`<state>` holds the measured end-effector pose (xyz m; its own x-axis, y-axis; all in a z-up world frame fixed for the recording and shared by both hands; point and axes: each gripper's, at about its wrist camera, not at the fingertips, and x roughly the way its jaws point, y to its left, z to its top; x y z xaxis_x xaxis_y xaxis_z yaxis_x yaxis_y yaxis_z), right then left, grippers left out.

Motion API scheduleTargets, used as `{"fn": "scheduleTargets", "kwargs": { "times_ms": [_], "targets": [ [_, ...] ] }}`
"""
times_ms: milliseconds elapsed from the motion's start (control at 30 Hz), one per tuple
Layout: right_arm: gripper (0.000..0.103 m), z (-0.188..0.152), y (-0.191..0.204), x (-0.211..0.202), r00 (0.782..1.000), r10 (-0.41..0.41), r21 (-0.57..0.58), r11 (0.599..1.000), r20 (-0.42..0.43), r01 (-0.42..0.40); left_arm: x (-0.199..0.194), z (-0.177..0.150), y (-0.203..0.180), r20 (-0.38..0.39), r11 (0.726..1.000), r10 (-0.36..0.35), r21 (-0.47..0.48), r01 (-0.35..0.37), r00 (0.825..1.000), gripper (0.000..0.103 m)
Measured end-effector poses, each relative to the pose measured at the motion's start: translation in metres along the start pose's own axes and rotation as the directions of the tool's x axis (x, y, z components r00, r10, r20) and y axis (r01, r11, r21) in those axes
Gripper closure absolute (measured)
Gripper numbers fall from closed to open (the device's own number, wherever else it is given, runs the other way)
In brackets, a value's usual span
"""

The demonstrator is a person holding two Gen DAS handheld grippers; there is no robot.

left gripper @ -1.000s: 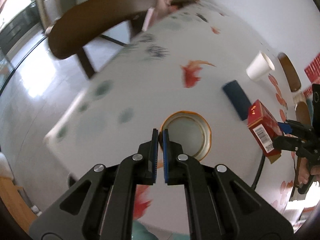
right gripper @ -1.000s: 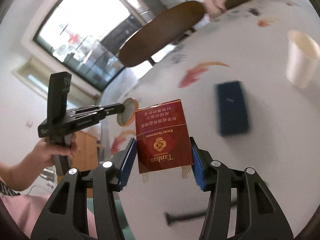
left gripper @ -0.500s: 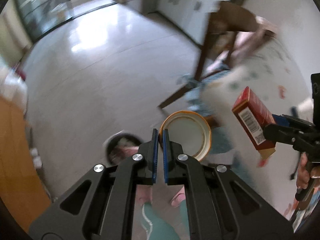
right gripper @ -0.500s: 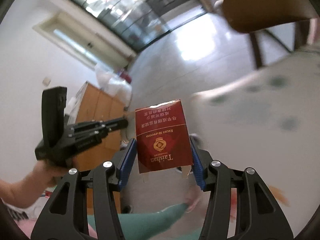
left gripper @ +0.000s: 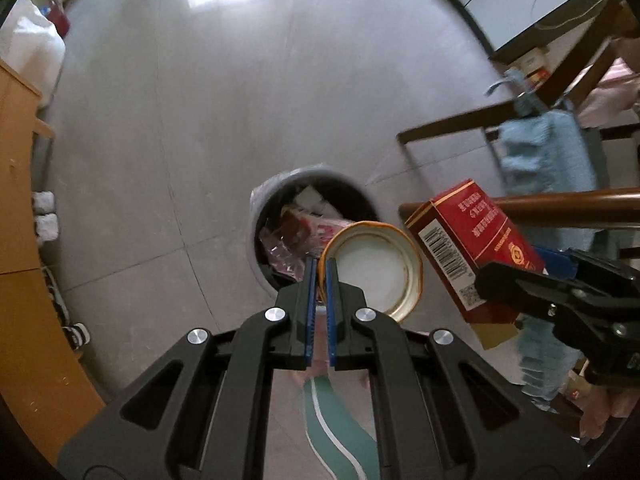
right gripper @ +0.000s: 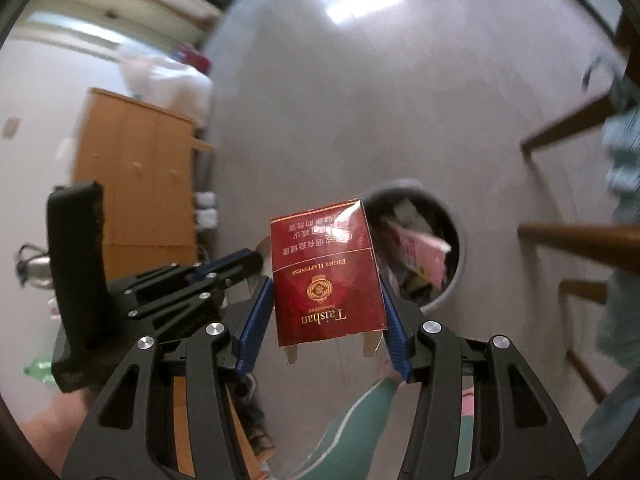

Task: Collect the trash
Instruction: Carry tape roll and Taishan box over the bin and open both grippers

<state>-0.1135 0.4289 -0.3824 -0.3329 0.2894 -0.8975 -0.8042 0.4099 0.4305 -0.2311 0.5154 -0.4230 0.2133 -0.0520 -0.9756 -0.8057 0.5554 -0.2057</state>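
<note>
My left gripper (left gripper: 319, 276) is shut on the rim of a round orange-edged lid (left gripper: 376, 272) and holds it in the air over the near right edge of a grey trash bin (left gripper: 304, 184) on the floor. The bin holds red and white wrappers. My right gripper (right gripper: 326, 312) is shut on a red cigarette box (right gripper: 326, 276), held upside down just left of the bin (right gripper: 456, 248). The box (left gripper: 472, 240) and right gripper also show at the right of the left wrist view. The left gripper (right gripper: 236, 264) shows left of the box.
Grey tiled floor (left gripper: 200, 100) surrounds the bin. A wooden cabinet (right gripper: 136, 176) stands at the left with shoes (left gripper: 44, 216) beside it. Dark wooden chair legs and rungs (left gripper: 532, 204) with a blue cloth (left gripper: 548, 152) are at the right. My green-trousered leg (left gripper: 336, 420) is below.
Both grippers swung away from the table and down toward the floor. The trash bin has come into the middle of both views, closer beneath the lid and the box. Both grips are unchanged.
</note>
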Motion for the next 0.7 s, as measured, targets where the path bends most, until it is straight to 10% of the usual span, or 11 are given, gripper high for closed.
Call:
{"fn": "scheduleTargets", "kwargs": {
  "times_ms": [100, 233, 467, 700],
  "targets": [
    [0.046, 0.004, -0.02, 0.047, 0.999, -0.022, 0.038, 0.999, -0.027, 0.023, 0.052, -0.003, 0.01, -0.031, 1.0, 0.012, 0.021, -0.011, 0.999, 0.098],
    [0.035, 0.001, -0.03, 0.083, 0.996, -0.049, 0.084, 0.995, -0.076, 0.055, 0.093, -0.009, 0.022, -0.07, 1.0, 0.007, 0.011, -0.006, 0.998, 0.041],
    [0.034, -0.007, -0.029, 0.038, 1.0, -0.023, 0.112, 0.993, -0.013, 0.024, 0.061, -0.016, 0.022, -0.038, 1.0, -0.018, -0.022, 0.017, 0.999, 0.041],
    [0.034, -0.024, 0.015, -0.084, 0.985, 0.095, 0.017, 0.995, 0.147, -0.099, -0.065, -0.03, -0.006, 0.064, 0.999, -0.03, -0.011, 0.03, 0.998, 0.036]
  ]
}}
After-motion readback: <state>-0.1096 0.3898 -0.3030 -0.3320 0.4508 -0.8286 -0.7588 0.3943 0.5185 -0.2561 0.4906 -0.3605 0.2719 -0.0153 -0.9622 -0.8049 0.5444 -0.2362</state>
